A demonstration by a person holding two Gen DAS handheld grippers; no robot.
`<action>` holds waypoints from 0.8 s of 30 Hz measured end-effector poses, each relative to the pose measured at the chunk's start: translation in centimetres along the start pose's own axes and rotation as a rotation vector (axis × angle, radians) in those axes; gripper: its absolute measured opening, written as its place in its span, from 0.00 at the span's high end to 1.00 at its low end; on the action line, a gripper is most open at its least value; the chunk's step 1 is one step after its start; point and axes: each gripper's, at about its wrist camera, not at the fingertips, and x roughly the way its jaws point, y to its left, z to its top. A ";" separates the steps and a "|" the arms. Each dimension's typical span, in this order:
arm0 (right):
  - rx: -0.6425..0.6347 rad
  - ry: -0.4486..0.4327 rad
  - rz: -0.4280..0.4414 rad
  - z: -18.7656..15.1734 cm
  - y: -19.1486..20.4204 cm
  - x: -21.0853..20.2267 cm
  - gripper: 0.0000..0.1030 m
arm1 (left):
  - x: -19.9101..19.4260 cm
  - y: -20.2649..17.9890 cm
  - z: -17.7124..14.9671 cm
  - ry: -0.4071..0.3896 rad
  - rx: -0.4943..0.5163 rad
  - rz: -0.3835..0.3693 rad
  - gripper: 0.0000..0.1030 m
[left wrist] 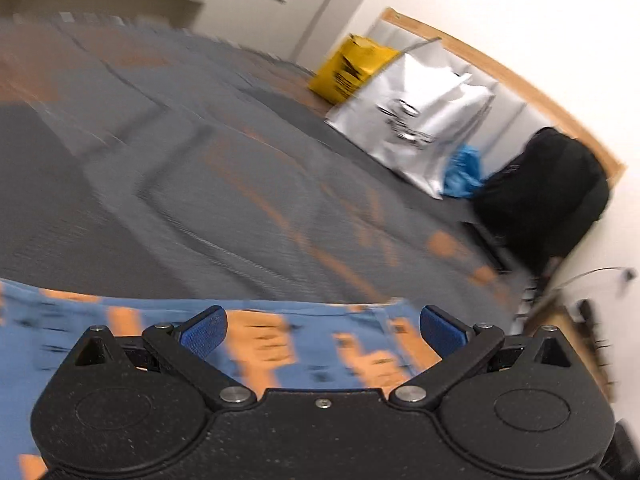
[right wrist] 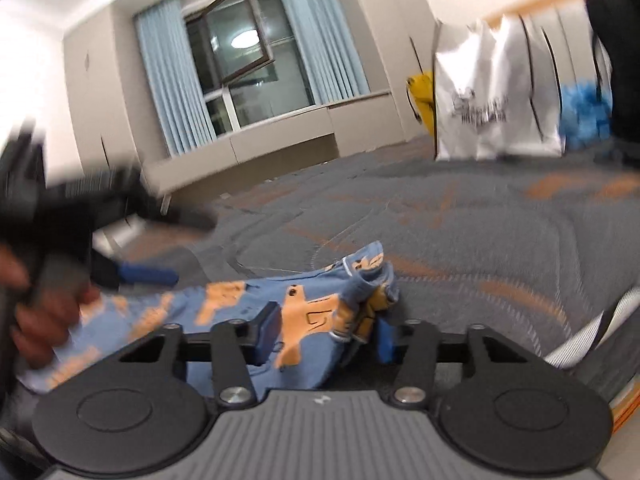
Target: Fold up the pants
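The pants (left wrist: 280,344) are light blue with orange figures and lie on the grey carpet. In the left wrist view my left gripper (left wrist: 323,330) is wide open just above their edge, holding nothing. In the right wrist view the pants (right wrist: 224,304) stretch leftward and bunch up at the right end. My right gripper (right wrist: 328,332) has its jaws partly closed around that bunched end; the cloth sits between the blue pads (right wrist: 270,332). The left gripper (right wrist: 148,274) shows blurred at the left, in a hand, above the pants' far end.
Grey carpet with orange marks (left wrist: 240,168) lies all around. A silver bag (left wrist: 420,116), a yellow bag (left wrist: 352,66), blue cloth (left wrist: 464,172) and a black bag (left wrist: 548,192) stand along the wall. A window with curtains (right wrist: 244,64) is ahead in the right wrist view.
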 end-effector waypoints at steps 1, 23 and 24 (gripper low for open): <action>-0.056 -0.008 -0.033 0.0 0.7 0.0 0.64 | 0.6 -0.3 0.1 0.019 -0.005 -0.025 0.01; -0.745 -0.053 -0.104 -4.4 12.1 1.1 0.85 | 3.7 -1.0 -1.2 0.184 -0.055 -0.061 0.16; -0.720 -0.057 -0.101 -4.2 11.9 0.9 0.85 | 3.4 -1.0 -1.3 0.177 -0.057 -0.057 0.14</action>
